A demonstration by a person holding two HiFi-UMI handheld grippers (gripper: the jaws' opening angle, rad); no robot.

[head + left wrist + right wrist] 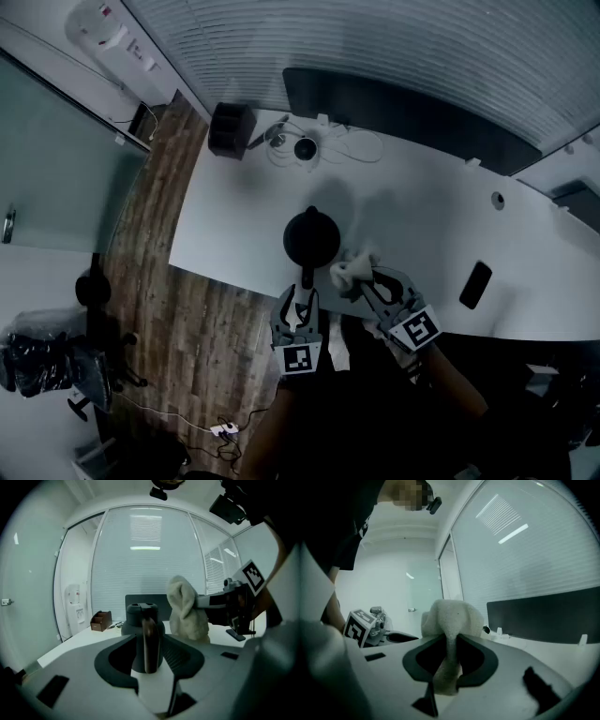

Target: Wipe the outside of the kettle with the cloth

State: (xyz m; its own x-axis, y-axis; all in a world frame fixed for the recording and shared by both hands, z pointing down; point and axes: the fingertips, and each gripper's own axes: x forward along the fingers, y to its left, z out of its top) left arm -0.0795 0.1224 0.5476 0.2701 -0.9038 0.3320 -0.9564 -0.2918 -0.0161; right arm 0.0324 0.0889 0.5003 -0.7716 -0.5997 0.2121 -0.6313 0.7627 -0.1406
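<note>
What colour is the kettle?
Black all over. The kettle shows best in the head view, dark against the white table.

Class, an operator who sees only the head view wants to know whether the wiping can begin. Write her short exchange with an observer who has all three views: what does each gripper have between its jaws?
Operator: From above, the left gripper sits at the kettle. Has it gripped the handle?
Observer: No. In the left gripper view the handle stands between the open jaws, with a gap on each side.
Operator: And the cloth?
Observer: The right gripper view shows the right gripper clamped on it. A fold runs down between the jaws and the rest bunches above them.
</note>
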